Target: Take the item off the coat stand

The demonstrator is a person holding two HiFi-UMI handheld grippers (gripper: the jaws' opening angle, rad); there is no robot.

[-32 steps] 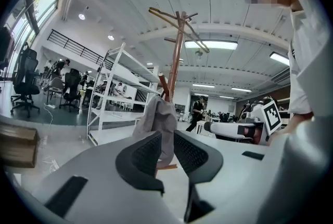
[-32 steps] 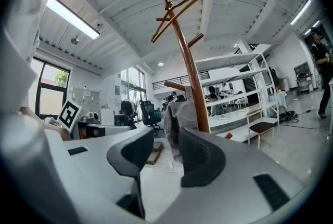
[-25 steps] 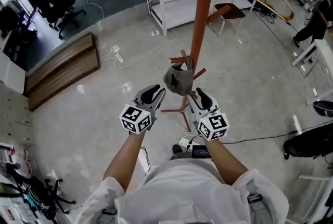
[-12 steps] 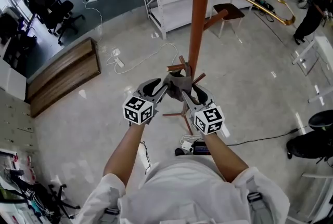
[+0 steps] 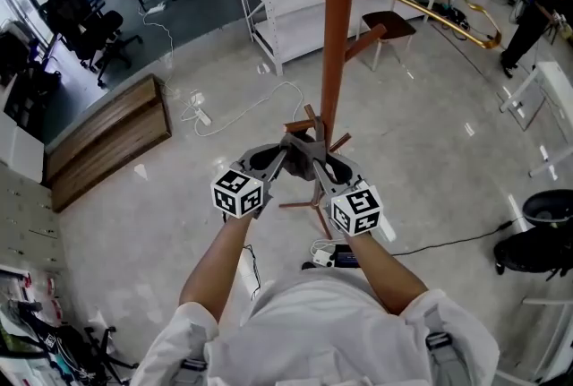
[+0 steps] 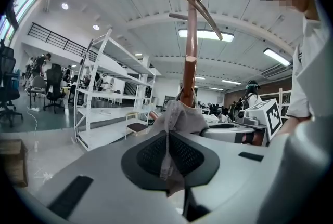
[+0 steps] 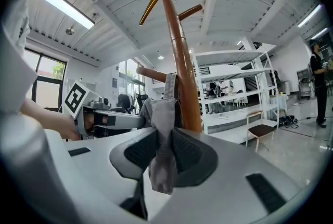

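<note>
Your left gripper [image 6: 167, 153] and right gripper [image 7: 162, 158] have come in to the coat stand [image 5: 333, 44]. Their jaws have just been closing, and each pinches the grey cloth [image 6: 179, 116], which hangs from the stand's low peg, ready for lifting off.

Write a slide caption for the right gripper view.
Right gripper, its jaws just closed onto a fold of grey cloth hanging at the brown coat stand.

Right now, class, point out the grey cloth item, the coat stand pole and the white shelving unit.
grey cloth item [image 6: 179, 116], left gripper view, bunched upper part.
coat stand pole [image 5: 336, 35], head view, mid-shaft.
white shelving unit [image 5: 295, 21], head view, lower shelf board.
</note>
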